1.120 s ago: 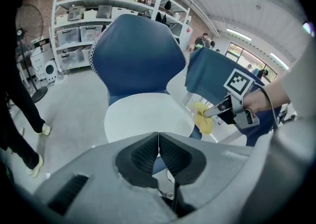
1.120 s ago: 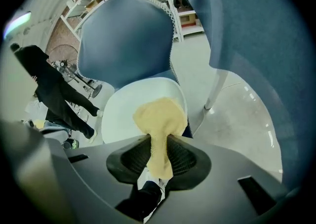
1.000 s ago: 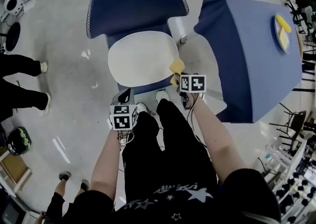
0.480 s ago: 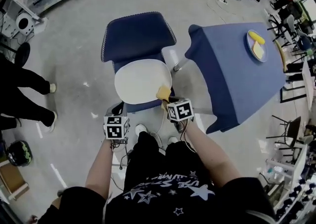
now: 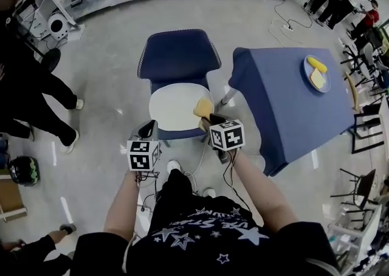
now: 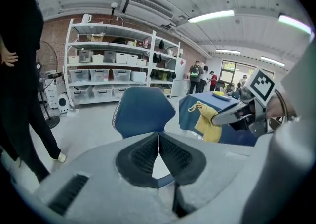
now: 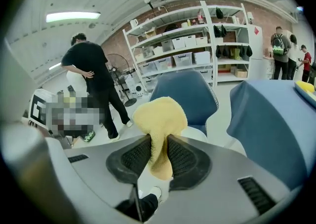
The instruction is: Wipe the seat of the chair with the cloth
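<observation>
Yellow cloth (image 7: pixel 159 117) bunched in right tool (image 7: pixel 159 143), near white chair seat (image 5: pixel 173 107).

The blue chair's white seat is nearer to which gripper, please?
Right. The right gripper, clamping the yellow cloth, overlaps the seat's front edge; the left gripper hangs off its front corner.

Nubby yellow cloth (image 7: pixel 159 119) with a soft towelling pile, smooth matt white chair seat (image 5: pixel 176 109), blue fabric-looking chair back (image 5: pixel 177 56), draped blue fabric table cover (image 5: pixel 285 98), ribbed black rubbery pads (image 7: pixel 133 158) in the matt grey right gripper (image 7: pixel 159 144), faintly glossy grey floor (image 5: pixel 109 86)
</observation>
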A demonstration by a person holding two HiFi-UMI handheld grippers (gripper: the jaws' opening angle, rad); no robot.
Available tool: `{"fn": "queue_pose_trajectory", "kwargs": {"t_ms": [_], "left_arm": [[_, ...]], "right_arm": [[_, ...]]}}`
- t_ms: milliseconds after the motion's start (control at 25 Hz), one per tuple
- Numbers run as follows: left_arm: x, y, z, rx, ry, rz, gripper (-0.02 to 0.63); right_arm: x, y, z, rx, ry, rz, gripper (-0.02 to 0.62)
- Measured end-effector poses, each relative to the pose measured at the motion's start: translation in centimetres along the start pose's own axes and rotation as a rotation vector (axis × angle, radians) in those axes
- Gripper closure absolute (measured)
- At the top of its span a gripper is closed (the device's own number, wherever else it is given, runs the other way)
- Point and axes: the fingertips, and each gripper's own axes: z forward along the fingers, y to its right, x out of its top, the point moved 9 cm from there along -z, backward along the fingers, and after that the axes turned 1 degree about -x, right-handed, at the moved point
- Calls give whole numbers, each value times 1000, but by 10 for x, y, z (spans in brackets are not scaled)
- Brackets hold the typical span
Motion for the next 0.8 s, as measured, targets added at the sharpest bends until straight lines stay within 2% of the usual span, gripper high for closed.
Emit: {"fn": "queue_pose_trajectory", "kwargs": {"t_ms": [200, 520, 800], "left_arm": [[-5, 42, -26, 5, 44, -15, 586], [-25, 131, -61, -2, 71, 1, 586], [-51, 172, -81, -11, 55, -1, 586]], "right_arm": [[-19, -3, -43, 32, 50, -24, 492], [-68, 24, -125, 54, 108, -6, 492], [-107, 36, -162, 63, 115, 26, 492]]}}
